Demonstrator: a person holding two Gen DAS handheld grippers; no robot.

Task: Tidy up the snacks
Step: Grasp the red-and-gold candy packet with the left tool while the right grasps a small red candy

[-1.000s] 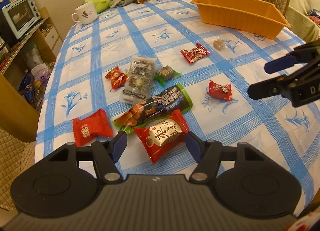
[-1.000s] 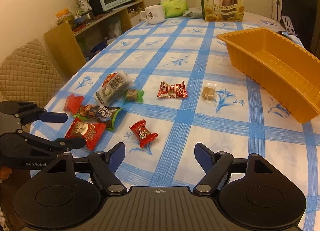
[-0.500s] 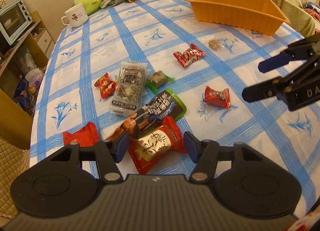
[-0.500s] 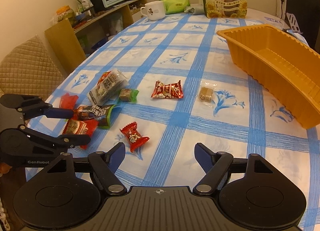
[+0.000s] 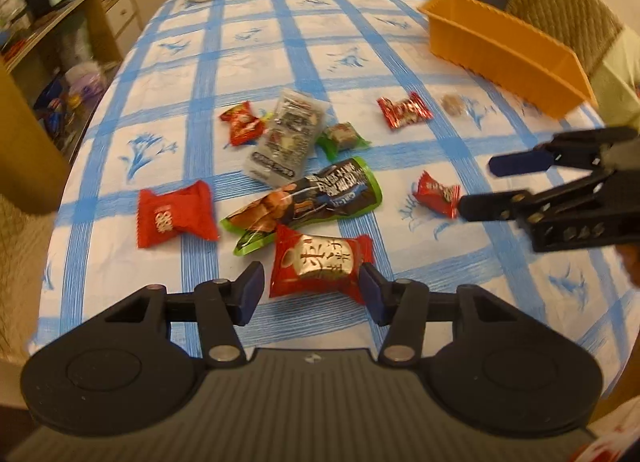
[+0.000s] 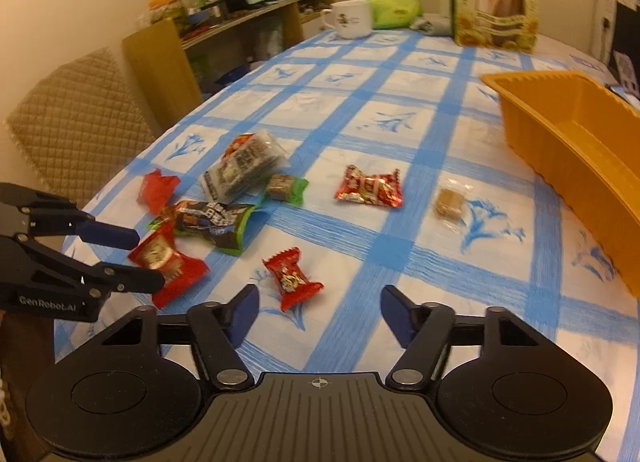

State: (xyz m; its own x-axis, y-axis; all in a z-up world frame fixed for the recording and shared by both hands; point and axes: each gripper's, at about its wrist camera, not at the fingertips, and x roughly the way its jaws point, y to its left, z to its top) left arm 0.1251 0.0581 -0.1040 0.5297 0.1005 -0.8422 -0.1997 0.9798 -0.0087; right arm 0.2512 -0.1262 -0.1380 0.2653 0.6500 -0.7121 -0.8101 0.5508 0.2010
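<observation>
One glossy red snack packet (image 5: 320, 267), gold-labelled

Left gripper (image 5: 311, 290) now astride red packet (image 5: 320, 264).

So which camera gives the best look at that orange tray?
The right wrist view: the orange tray is close, showing its bare inside. The left wrist view shows it farther off, mostly its outer wall.
</observation>
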